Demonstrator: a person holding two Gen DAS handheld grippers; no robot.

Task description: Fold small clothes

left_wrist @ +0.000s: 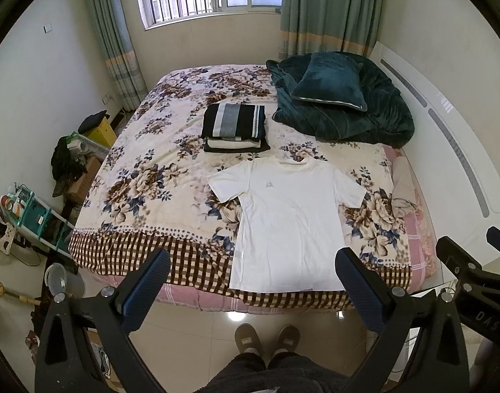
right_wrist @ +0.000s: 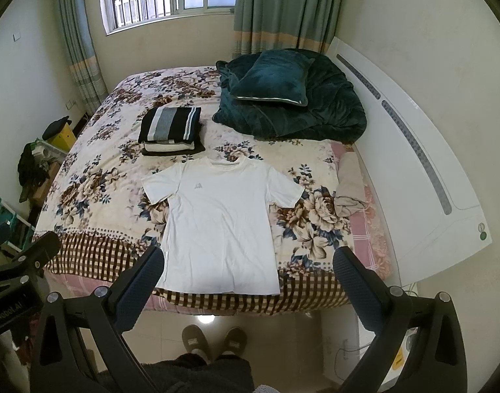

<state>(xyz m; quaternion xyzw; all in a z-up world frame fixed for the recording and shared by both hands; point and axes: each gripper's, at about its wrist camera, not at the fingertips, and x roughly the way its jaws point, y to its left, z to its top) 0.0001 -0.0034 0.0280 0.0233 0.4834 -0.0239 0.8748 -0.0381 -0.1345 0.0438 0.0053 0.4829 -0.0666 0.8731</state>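
Observation:
A white short-sleeved T-shirt [left_wrist: 289, 222] lies spread flat, front up, on the floral bedspread [left_wrist: 145, 177], with its hem at the near edge of the bed. It also shows in the right wrist view [right_wrist: 220, 226]. My left gripper [left_wrist: 253, 262] is open and empty, held above the floor in front of the bed, short of the hem. My right gripper [right_wrist: 248, 260] is open and empty too, at about the same distance. A stack of folded clothes [left_wrist: 234, 127] with a black-and-grey striped piece on top sits behind the collar; it also shows in the right wrist view [right_wrist: 171, 131].
A dark teal quilt and pillow [left_wrist: 341, 98] lie heaped at the far right of the bed. A beige cloth [left_wrist: 403, 186] lies by the white headboard [left_wrist: 453, 150]. Boxes, a teal shelf [left_wrist: 37, 216] and clutter stand left of the bed. My slippered feet [left_wrist: 266, 337] stand on the tiled floor.

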